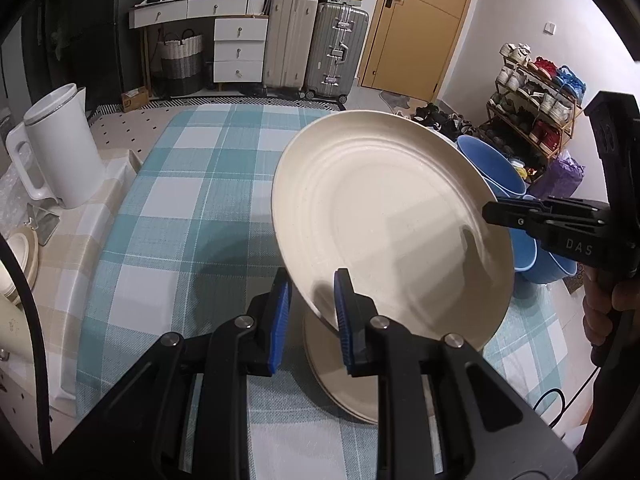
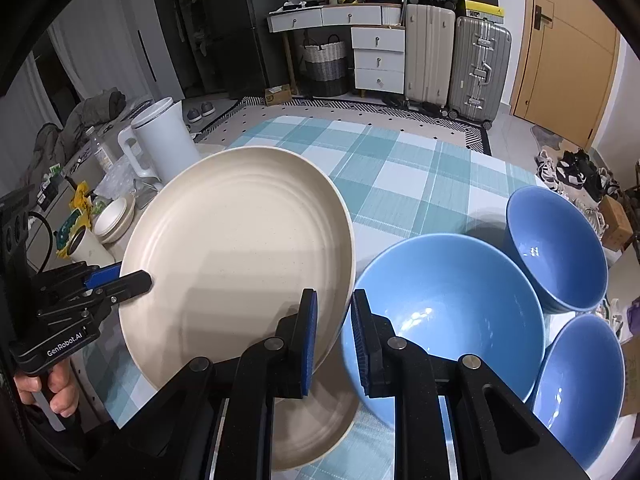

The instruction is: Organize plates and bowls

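A cream plate [image 1: 384, 216] [image 2: 240, 248] is held tilted above a stack of cream plates [image 1: 344, 376] [image 2: 312, 428] on the checked cloth. My left gripper [image 1: 312, 320] [image 2: 132, 280] is shut on the plate's near rim. My right gripper [image 2: 334, 340] [image 1: 496, 212] straddles the opposite rim, its pads close on it; whether they touch it I cannot tell. Three blue bowls [image 2: 448, 308] [image 2: 556, 244] [image 2: 580, 392] stand right of the plates; they also show behind the plate in the left wrist view [image 1: 496, 172].
A white kettle [image 1: 60, 148] [image 2: 164, 140] stands at the table's left side. Small cream bowls [image 2: 114, 216] [image 1: 24, 252] and clutter lie near it. The checked cloth [image 1: 192, 184] spreads across the middle. Suitcases, drawers and a shoe rack stand beyond.
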### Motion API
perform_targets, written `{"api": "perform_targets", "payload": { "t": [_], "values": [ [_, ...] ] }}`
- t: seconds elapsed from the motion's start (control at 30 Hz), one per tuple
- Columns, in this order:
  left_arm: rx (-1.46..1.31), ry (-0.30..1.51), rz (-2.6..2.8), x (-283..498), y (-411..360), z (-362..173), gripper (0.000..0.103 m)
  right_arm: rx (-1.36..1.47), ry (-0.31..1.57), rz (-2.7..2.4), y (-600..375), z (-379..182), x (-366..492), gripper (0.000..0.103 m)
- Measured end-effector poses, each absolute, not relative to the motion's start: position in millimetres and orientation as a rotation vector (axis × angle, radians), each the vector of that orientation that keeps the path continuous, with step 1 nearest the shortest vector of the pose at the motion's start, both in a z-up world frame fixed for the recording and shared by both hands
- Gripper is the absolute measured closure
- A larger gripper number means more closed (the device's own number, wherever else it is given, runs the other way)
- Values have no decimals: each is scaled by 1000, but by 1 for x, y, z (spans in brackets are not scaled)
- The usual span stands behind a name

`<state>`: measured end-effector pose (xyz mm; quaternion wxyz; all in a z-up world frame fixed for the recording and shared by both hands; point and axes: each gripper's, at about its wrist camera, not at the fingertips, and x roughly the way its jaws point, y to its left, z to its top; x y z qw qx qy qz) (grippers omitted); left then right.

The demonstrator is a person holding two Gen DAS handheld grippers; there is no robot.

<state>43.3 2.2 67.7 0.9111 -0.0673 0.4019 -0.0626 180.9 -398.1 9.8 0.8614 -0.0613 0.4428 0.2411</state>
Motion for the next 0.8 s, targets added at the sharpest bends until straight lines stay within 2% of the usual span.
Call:
{"api": "perform_targets", "payload": {
  "t": [0.8],
  "values": [
    [-73,851,-137,27,-5,47,85,-48,899,482,-412,-11,132,84]
  ]
}}
